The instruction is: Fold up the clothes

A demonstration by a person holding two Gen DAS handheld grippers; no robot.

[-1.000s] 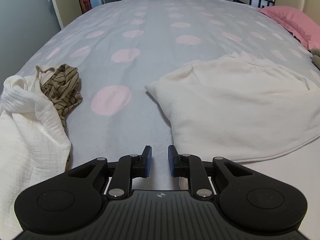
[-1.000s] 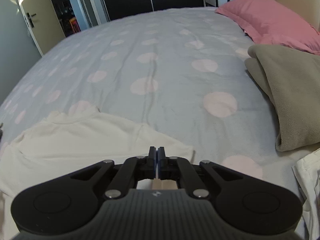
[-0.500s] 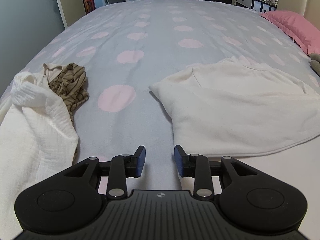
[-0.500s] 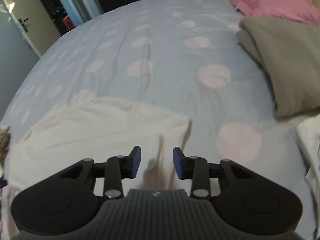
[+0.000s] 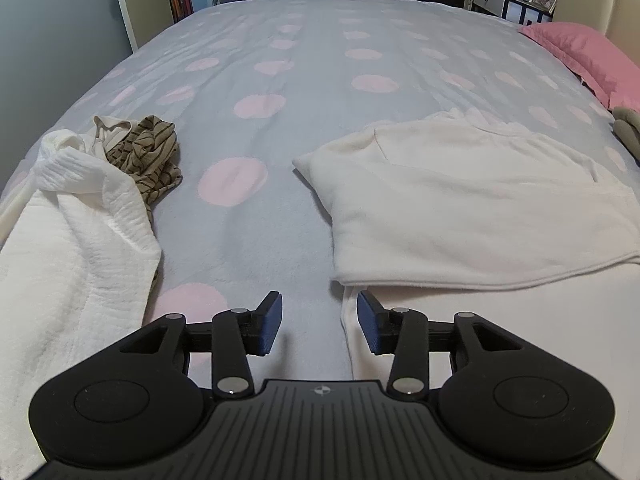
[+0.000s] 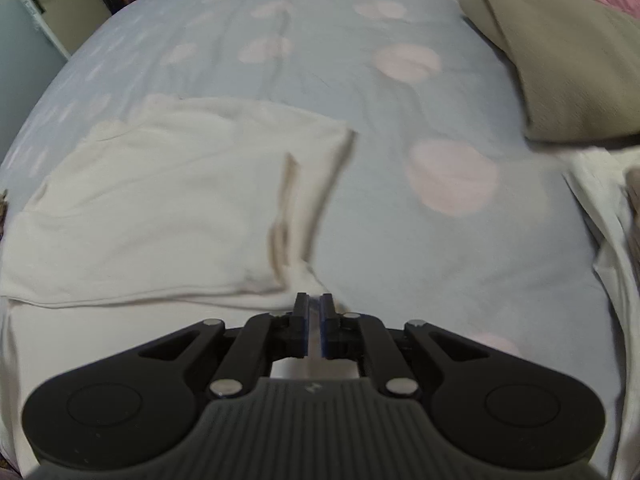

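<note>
Left gripper (image 5: 319,323) is spread wide, holding nothing, right at the near-left edge of the cream top (image 5: 472,208). Right gripper (image 6: 314,330) is pinched nearly closed at the top's near hem; something pale sits between the pads, but can't tell if it's gripped. Left of the left gripper there's a white textured garment (image 5: 72,240) and a striped olive one (image 5: 148,152). Up right of the right gripper is a folded olive fleece (image 6: 560,60), all on the polka-dot bedspread (image 5: 280,160).

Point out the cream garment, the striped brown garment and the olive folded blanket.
cream garment (image 5: 460,200): left wrist view, middle of the folded top layer.
striped brown garment (image 5: 150,152): left wrist view, centre of the crumpled heap.
olive folded blanket (image 6: 560,60): right wrist view, its upper face.
</note>
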